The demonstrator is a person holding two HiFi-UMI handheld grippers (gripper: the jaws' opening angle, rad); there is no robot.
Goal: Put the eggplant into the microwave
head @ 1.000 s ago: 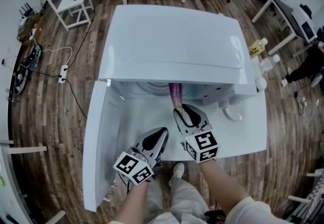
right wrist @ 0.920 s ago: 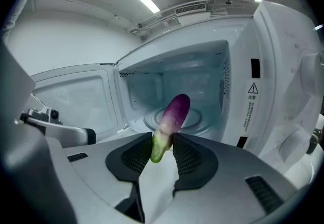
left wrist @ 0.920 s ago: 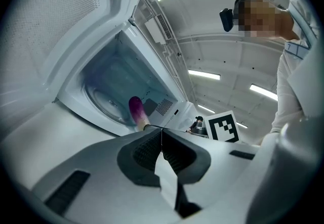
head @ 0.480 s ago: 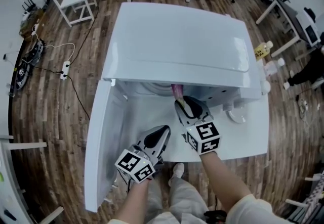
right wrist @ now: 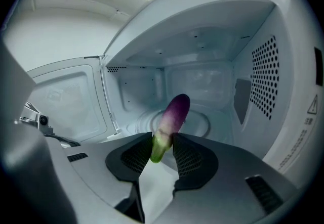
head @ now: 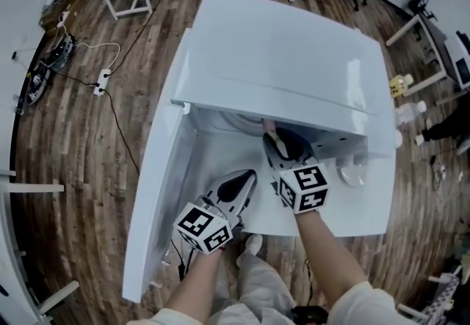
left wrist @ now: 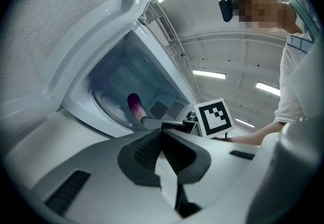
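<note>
**Eggplant** [right wrist: 172,114]: purple, with a pale green stem end. We log it inside the microwave [right wrist: 253,66] cavity, raised above the glass turntable [right wrist: 200,126]. As far as we can tell, it is not resting on the turntable.

**Right gripper** [right wrist: 163,148]: jaws closed on the eggplant's stem end only. The purple body juts forward, deeper into the microwave.

**Left gripper** [left wrist: 162,134]: jaws together with nothing between them. It is outside the microwave, in front of the opening and near the open door [head: 158,199].

**Hazards, as we judge them:**
- The hold is on the narrow end, so the long overhanging body could pivot or slide out of the jaws.
- If the eggplant is let go while raised, it may bounce on the turntable and roll towards the microwave's front lip.
- The gripper body could knock the top edge of the opening or the perforated side wall.
- The idle left gripper could nudge the door.

**Writing:**
- A label [right wrist: 305,129] on the microwave's frame, beside the cavity, has a warning triangle and lines of small print. We cannot read them.
- The marker cube [head: 305,188] on the right gripper carries black-and-white squares and no letters.
- We find no brand name.
</note>
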